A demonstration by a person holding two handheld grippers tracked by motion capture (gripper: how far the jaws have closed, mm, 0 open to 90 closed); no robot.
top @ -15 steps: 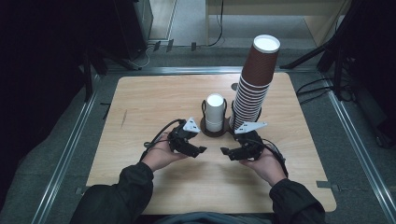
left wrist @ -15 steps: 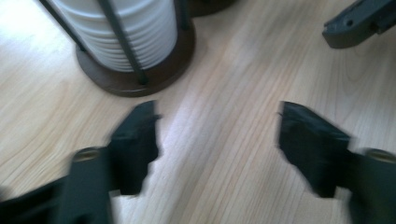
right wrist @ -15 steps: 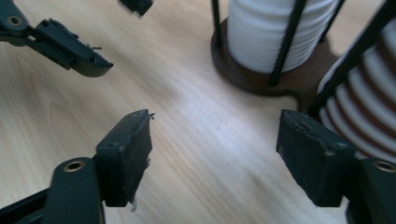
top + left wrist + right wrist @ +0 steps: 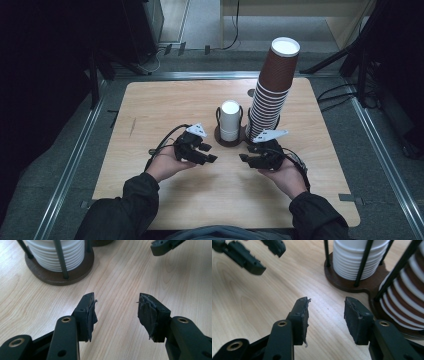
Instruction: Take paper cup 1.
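The white cups (image 4: 230, 121) stand nested in a short stack in the left bay of the dark brown holder (image 4: 223, 140), near the middle of the wooden table (image 4: 150, 115), just ahead of both my claws. In my left gripper view that stack (image 4: 56, 252) shows its ribbed rims between thin black posts (image 4: 60, 257). I judge these are paper cups: very light, thin-walled, easy to crush or dent, and likely to cling to the one beneath. So I would pinch only the top cup, gently, across its rim or just under it, and lift straight up between the posts (a sideways pull could drag the whole holder).

In the right bay, touching nothing of mine, the tall brown cups (image 4: 272, 90) rise in a leaning tower; I reckon a knock could topple it.

My left gripper (image 4: 202, 152) hangs just above the table with its jaws apart and nothing between them; the frayed pads (image 4: 92, 312) face bare wood. My right gripper (image 4: 250, 159) is likewise open and empty, near the holder's front edge, its tips facing the left one's.
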